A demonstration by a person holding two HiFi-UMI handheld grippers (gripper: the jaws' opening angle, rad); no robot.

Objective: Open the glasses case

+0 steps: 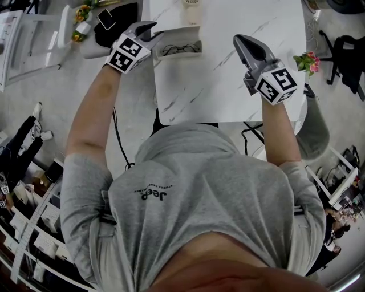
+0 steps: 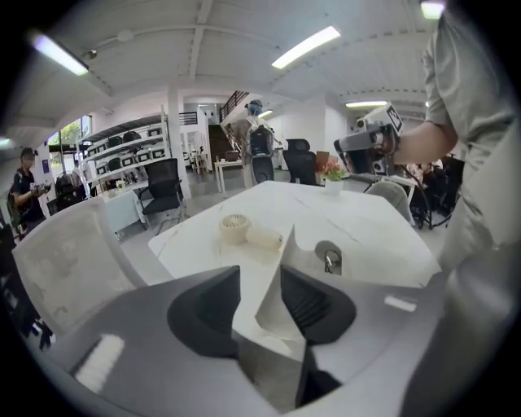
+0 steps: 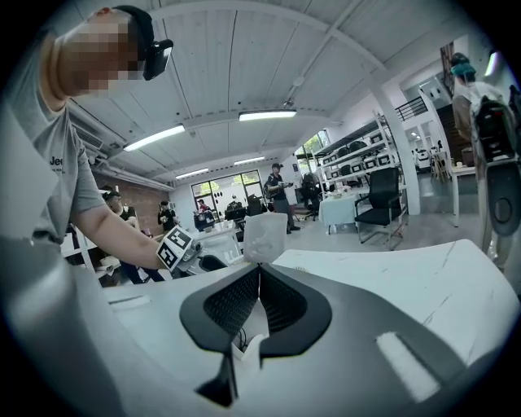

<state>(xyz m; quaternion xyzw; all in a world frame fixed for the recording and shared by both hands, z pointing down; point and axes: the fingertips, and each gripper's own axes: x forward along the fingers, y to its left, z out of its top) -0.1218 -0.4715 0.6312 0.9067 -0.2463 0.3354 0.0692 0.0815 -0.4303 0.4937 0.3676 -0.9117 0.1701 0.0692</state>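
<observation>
The white glasses case (image 1: 179, 48) lies open at the table's far left edge, with a pair of glasses (image 1: 181, 49) inside it. My left gripper (image 1: 149, 31) is at the case's left end. In the left gripper view the raised white lid (image 2: 273, 305) stands between the pads of my left gripper (image 2: 260, 281); it lies close to the right pad, with a gap at the left one. My right gripper (image 1: 242, 43) hovers over the table to the right of the case. Its jaws are shut with nothing in them, as the right gripper (image 3: 259, 269) view shows.
A small round white fan (image 1: 193, 8) sits on the white marble table (image 1: 228, 85) beyond the case. A pot of flowers (image 1: 308, 61) stands off the table's right edge above a grey chair (image 1: 313, 128). A grey tray with black items (image 1: 114, 23) lies to the left.
</observation>
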